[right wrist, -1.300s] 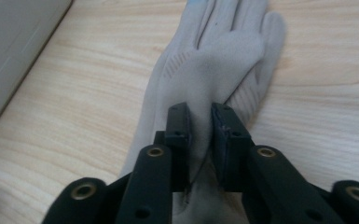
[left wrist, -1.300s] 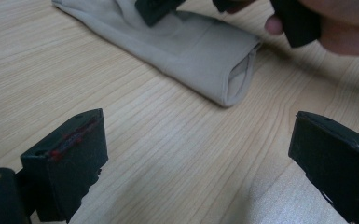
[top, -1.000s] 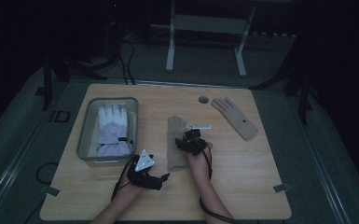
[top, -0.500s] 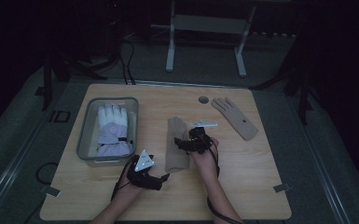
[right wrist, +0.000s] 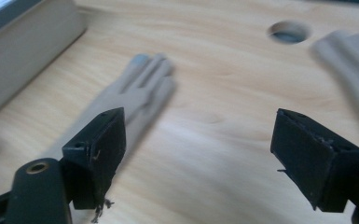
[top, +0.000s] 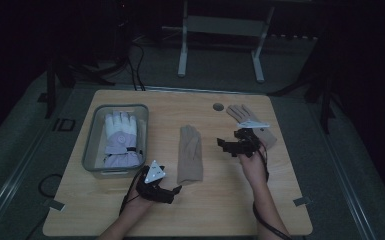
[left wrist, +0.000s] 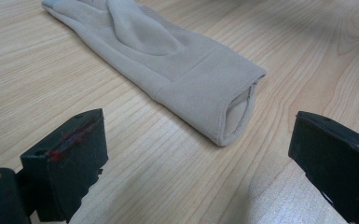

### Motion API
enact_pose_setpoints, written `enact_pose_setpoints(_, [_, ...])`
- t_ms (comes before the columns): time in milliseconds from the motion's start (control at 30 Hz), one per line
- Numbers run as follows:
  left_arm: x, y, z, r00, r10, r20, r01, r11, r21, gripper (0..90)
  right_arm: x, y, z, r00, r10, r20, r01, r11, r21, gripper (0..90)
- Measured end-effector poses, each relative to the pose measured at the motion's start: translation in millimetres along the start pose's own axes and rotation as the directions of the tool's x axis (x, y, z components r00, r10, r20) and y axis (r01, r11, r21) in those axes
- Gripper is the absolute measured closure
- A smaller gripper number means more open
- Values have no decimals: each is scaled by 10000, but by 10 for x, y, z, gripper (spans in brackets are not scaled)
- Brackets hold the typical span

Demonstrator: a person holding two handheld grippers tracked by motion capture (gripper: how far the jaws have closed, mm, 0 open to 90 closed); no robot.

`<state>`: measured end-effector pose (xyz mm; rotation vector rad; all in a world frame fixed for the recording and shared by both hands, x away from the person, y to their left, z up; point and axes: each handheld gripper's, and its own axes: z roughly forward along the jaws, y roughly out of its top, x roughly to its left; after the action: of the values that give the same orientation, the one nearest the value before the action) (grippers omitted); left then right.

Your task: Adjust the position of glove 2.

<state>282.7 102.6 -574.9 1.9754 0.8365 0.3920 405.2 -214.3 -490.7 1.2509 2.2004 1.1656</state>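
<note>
Nearest, low on the wooden surface (top: 220,210): the left gripper (top: 171,192) is resting just off the cuff end of the middle beige glove (top: 189,154). The left gripper view is showing its jaws spread wide with nothing between them, and the beige glove's (left wrist: 168,60) open cuff is lying flat on the wood between and just beyond them; from above that cuff opening is too small to make out.

Next, right of centre: the right gripper (top: 228,146) is hovering over bare wood between the two beige gloves, held in a hand (top: 254,167). The right gripper view is showing its jaws standing wide apart and empty, the middle glove's fingers (right wrist: 142,86) pointing away ahead at its left, blurred.

Left side: a grey bin (top: 93,145) is holding a lavender and white glove (top: 119,137). The right gripper view is catching one pale wall of the bin (right wrist: 23,46).

Farther back, right: a second beige glove (top: 237,113) is lying flat, partly under the right gripper's grey plate in the high view; it is appearing as a blur (right wrist: 354,70) in the right gripper view.

Farthest on the surface: a round hole (top: 218,107) is sitting just beside that glove, also seen in the right gripper view (right wrist: 288,31).

Beyond the surface: a metal frame (top: 220,30) is standing on the dark floor.
</note>
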Motion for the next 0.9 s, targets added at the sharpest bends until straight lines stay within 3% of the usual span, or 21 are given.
enact_pose_setpoints(133, [0,2,4,10000,-8,-12,8,10000,34,46,-275,-28,-94,9997,251,-24,-251,9996,-112,147])
enact_pose_setpoints(233, [1,2,5,10000,-23,-15,23,10000,25,46,-430,-42,-142,9989,364,286,-360,9992,-165,133])
enact_pose_setpoints(267, [1,2,5,10000,-26,-18,26,10000,23,46,-477,-49,-157,9992,379,127,-377,9992,-102,119])
enact_pose_setpoints(367, [2,2,5,10000,-35,-13,35,10000,33,46,-620,-67,-180,9981,560,260,-558,9984,-69,148])
enact_pose_setpoints(500, [4,2,5,10000,-58,-18,58,10000,18,46,-842,-81,-209,9963,321,793,-319,9995,-37,299])
enact_pose_setpoints(533, [4,2,5,10000,-58,-18,58,10000,18,46,-842,-81,-209,9963,321,793,-319,9995,-37,299])
enact_pose_setpoints(567, [5,2,5,10000,-58,-5,58,10000,26,46,-941,-78,-211,9948,437,920,-442,9990,31,346])
enact_pose_setpoints(633, [6,2,6,10000,-63,-9,63,10000,33,46,-1011,-70,-208,9939,372,1037,-382,9992,76,411])
enact_pose_setpoints(900, [6,3,7,10000,-71,-9,71,10000,48,46,-1290,22,-142,9873,581,1477,-615,9979,185,481])
